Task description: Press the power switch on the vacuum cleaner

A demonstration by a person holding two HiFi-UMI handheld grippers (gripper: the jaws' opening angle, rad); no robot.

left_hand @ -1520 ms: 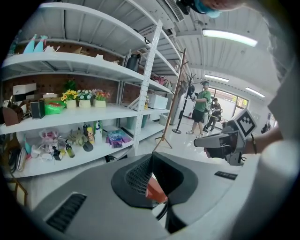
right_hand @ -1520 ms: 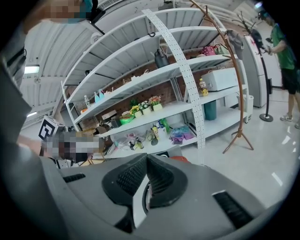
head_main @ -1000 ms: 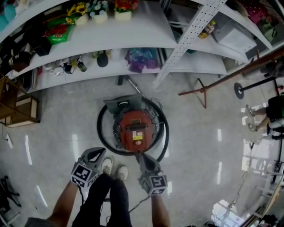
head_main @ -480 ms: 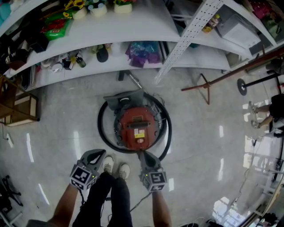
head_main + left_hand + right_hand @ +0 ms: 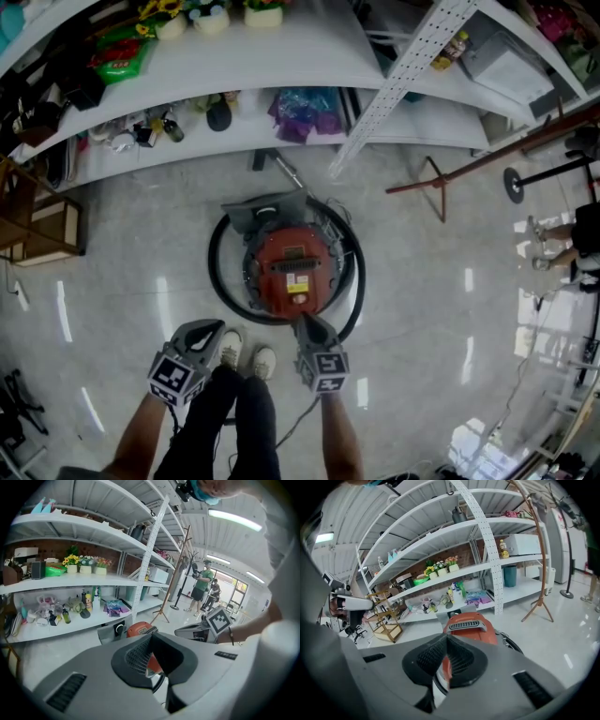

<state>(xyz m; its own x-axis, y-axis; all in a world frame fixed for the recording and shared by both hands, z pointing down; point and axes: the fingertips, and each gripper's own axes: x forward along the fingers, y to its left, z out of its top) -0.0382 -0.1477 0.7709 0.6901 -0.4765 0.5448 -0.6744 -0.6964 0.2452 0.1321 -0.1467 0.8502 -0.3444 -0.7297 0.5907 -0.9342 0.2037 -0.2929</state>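
Note:
A round red vacuum cleaner (image 5: 289,267) sits on the pale floor, ringed by its black hose (image 5: 217,272), with a grey nozzle part at its far side. I cannot pick out its power switch. My right gripper (image 5: 306,324) is shut and empty, its tip just short of the vacuum's near edge. In the right gripper view the red body (image 5: 471,622) lies straight beyond the right gripper (image 5: 446,638). My left gripper (image 5: 201,332) is shut and empty, off the vacuum's near left. The left gripper (image 5: 151,635) looks at the red body (image 5: 139,628) too.
White shelves (image 5: 281,66) with bottles, flowers and bags run along the far side. A brown pole stand (image 5: 433,190) is at right, a wooden cart (image 5: 42,234) at left. My shoes (image 5: 242,354) stand between the grippers. People stand at far right (image 5: 562,246).
My right gripper has crept forward toward the vacuum's near edge. The left gripper has hardly moved.

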